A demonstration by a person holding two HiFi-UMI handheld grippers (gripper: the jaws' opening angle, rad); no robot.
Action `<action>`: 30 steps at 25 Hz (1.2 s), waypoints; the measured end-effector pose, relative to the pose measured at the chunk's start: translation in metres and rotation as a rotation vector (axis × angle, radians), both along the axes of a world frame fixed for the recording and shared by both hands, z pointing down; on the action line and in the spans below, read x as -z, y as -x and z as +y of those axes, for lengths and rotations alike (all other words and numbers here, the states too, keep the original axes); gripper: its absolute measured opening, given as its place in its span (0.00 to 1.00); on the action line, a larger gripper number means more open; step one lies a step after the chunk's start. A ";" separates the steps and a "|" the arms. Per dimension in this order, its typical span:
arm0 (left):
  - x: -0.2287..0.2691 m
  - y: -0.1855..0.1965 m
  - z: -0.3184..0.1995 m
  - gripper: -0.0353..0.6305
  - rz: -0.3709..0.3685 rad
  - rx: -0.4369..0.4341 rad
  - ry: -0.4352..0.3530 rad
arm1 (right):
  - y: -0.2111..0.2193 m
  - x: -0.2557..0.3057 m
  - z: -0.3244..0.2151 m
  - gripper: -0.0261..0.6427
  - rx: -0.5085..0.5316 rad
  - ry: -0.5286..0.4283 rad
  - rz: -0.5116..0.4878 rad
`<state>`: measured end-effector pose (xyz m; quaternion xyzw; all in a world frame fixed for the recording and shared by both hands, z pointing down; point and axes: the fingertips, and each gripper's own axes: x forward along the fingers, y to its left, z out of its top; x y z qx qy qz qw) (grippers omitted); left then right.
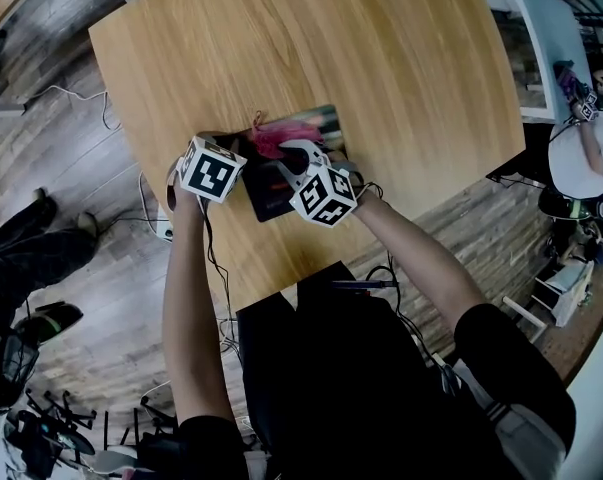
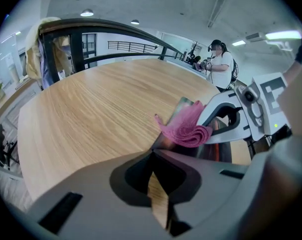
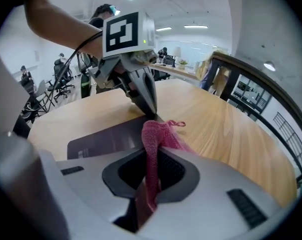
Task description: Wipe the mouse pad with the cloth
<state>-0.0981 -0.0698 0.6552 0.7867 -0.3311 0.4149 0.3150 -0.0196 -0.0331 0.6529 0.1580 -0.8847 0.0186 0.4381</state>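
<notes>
Across the middle of the room stands a pale wood-grain counter point(image 1: 381, 58) with rounded corners, bare apart from the things at its near edge. Round it runs a grey plank floor point(image 1: 71, 178), with cables trailing on the left. A dark railing point(image 2: 115, 26) curves behind the counter's far side under strip lights on a concrete ceiling. A person in a white shirt point(image 2: 222, 66) stands beyond the counter's far right corner, and office chairs point(image 3: 60, 86) sit off to the left in the right gripper view.

Near the counter's near edge lies a dark mouse pad point(image 1: 271, 193), flat, with its near part hidden under the two grippers. The right claw point(image 3: 154, 149) is clenched on a pink cloth point(image 3: 153, 131). The cloth runs up between its jaws and bunches out past the tips in a folded wad that rests on the pad's far part. The left claw point(image 2: 153, 150) has its jaws drawn together, tips meeting right at the pad's far left edge, just beside the cloth wad. Whether they pinch the pad itself or only press there I cannot tell. The two claws point toward each other, close together, with the cloth between them.
</notes>
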 end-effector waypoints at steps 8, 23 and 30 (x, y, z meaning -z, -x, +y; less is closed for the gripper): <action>0.001 -0.001 0.001 0.09 -0.010 0.002 -0.008 | -0.008 0.001 0.051 0.12 0.095 0.023 -0.001; 0.001 -0.001 0.002 0.09 -0.027 -0.018 -0.011 | -0.049 -0.003 0.160 0.12 0.250 0.193 0.022; 0.002 -0.004 0.005 0.09 -0.041 -0.008 -0.019 | -0.062 0.032 0.146 0.12 0.074 0.359 -0.171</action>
